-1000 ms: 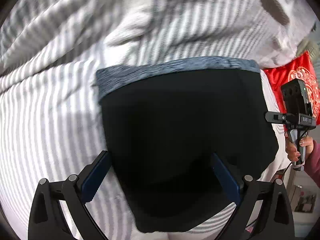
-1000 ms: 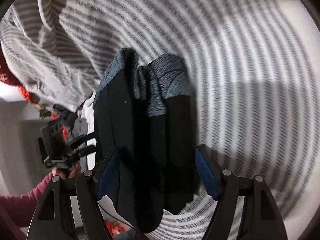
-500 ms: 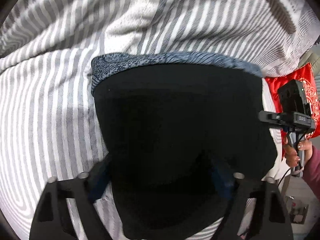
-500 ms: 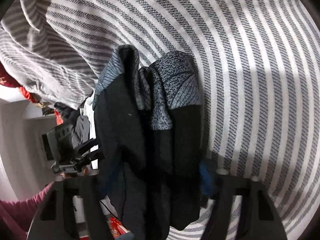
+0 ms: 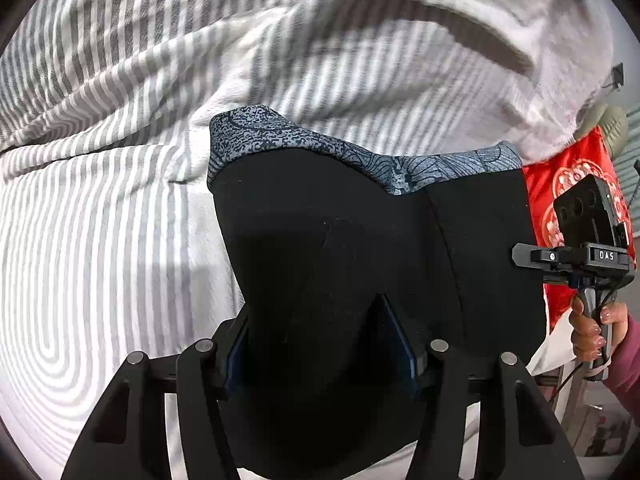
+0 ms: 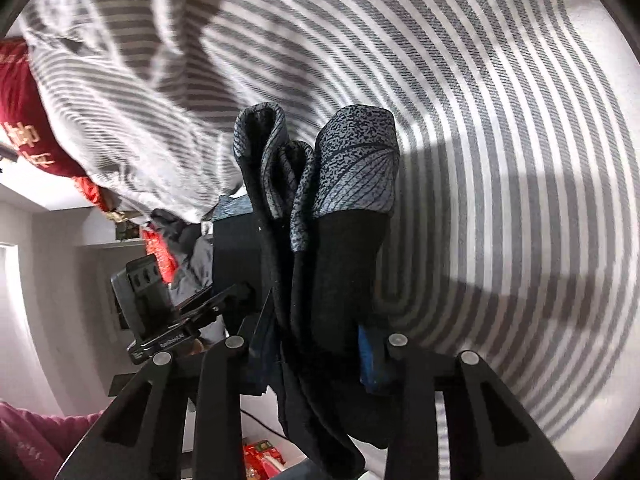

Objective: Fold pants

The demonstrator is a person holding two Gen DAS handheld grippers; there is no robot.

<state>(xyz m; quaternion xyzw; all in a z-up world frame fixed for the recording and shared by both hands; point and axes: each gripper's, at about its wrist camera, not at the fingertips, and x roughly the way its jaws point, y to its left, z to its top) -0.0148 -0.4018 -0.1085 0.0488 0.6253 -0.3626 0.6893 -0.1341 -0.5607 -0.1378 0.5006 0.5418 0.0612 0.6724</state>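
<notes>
The black pants (image 5: pixel 360 240) with a grey patterned waistband (image 5: pixel 280 140) hang bunched over the striped bed. My left gripper (image 5: pixel 320 344) has its jaws closing, and the blue pads squeeze a thick fold of the black fabric near the lower edge. In the right wrist view the pants (image 6: pixel 340 264) stand edge-on in several layers, the waistband (image 6: pixel 356 160) on the far side. My right gripper (image 6: pixel 316 344) is closing too, its pads pinching those layers. The right gripper's camera housing (image 5: pixel 584 216) shows at the pants' right edge, held by a hand (image 5: pixel 592 328).
A grey-and-white striped sheet (image 5: pixel 100 220) covers the bed, with a rumpled striped duvet (image 5: pixel 360 40) behind the pants. A red cushion (image 5: pixel 568 176) lies past the bed's right edge. The left gripper's housing (image 6: pixel 140 296) and a pink sleeve (image 6: pixel 24 432) sit left in the right wrist view.
Both grippers' jaws have narrowed from wide apart onto the black fabric. Both hands have risen, the pants have come up off the sheet, and the waistband has buckled in the middle.
</notes>
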